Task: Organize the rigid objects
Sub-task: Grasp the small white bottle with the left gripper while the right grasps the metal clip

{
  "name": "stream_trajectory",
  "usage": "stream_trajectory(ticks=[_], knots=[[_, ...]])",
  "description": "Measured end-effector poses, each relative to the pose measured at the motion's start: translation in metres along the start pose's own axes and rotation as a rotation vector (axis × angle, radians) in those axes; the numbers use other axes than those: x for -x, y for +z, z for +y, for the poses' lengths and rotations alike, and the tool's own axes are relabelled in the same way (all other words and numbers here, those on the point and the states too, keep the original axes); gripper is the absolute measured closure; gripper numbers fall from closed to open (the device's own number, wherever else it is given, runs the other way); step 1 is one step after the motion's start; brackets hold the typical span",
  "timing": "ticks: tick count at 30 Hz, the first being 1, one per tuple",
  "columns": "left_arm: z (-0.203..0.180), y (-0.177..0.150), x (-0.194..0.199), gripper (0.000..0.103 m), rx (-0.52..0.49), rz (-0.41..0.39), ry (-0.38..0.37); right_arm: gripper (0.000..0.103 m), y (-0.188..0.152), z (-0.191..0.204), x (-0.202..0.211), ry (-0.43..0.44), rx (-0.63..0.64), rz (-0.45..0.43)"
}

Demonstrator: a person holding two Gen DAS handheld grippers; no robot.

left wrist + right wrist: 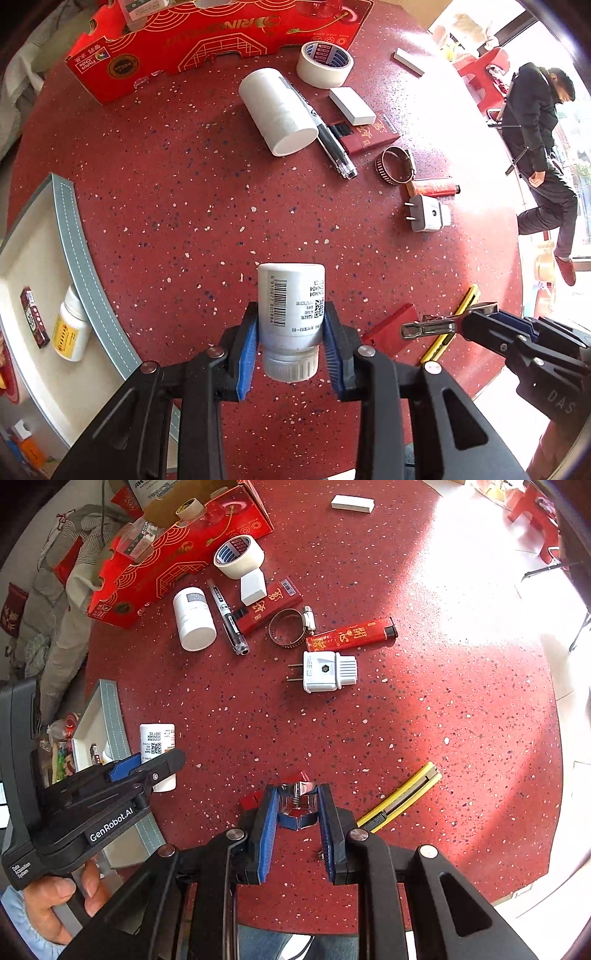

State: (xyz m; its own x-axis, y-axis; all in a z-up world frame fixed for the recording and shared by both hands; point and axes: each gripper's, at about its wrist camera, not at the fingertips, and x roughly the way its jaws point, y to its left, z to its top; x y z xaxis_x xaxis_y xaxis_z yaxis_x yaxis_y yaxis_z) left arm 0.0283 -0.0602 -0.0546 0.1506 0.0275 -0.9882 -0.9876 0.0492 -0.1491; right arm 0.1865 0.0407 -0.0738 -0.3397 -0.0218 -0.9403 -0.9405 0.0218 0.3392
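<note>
Our left gripper (290, 334) is clamped on a small white pill bottle (290, 306), blue pads pressing its label, cap toward us, held above the red table (184, 221) just right of the grey-rimmed tray (79, 258). Our right gripper (297, 808) is closed on a shiny metal clip (298, 797), farther right of the tray, near a yellow utility knife (402, 797). We judge the bottle light, stiff and somewhat slick, best gripped mid-body as now; the clip is hard and springy, so it may twist.
</note>
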Motion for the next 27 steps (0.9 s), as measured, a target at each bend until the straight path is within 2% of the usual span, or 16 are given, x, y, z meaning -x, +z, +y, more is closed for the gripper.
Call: stream_trajectory(ticks=[5,6,10,12,13,16,27], knots=[[0.006,-0.017,0.027,0.068,-0.027,-0.019,-0.01,0.08,-0.007,0.003,0.009,-0.01,-0.004,-0.012],[0.011,-0.01,0.029,0.068,-0.03,-0.022,-0.011,0.08,-0.008,0.004,0.012,-0.011,-0.003,-0.013],[0.015,-0.017,0.046,0.068,-0.03,-0.033,-0.021,0.08,-0.012,0.016,0.017,-0.018,0.021,-0.02],[0.032,-0.005,0.045,0.068,-0.025,-0.039,-0.026,0.08,-0.014,0.024,0.02,-0.022,0.042,-0.023],[0.035,0.013,0.035,0.068,-0.024,-0.044,-0.026,0.08,-0.014,0.029,0.02,-0.026,0.056,-0.024],[0.043,0.016,0.042,0.068,-0.015,-0.063,-0.023,0.08,-0.015,0.046,0.023,-0.04,0.111,-0.031],[0.091,0.009,0.078,0.068,0.121,-0.174,0.022,0.08,-0.011,0.115,0.026,-0.062,0.321,-0.043]])
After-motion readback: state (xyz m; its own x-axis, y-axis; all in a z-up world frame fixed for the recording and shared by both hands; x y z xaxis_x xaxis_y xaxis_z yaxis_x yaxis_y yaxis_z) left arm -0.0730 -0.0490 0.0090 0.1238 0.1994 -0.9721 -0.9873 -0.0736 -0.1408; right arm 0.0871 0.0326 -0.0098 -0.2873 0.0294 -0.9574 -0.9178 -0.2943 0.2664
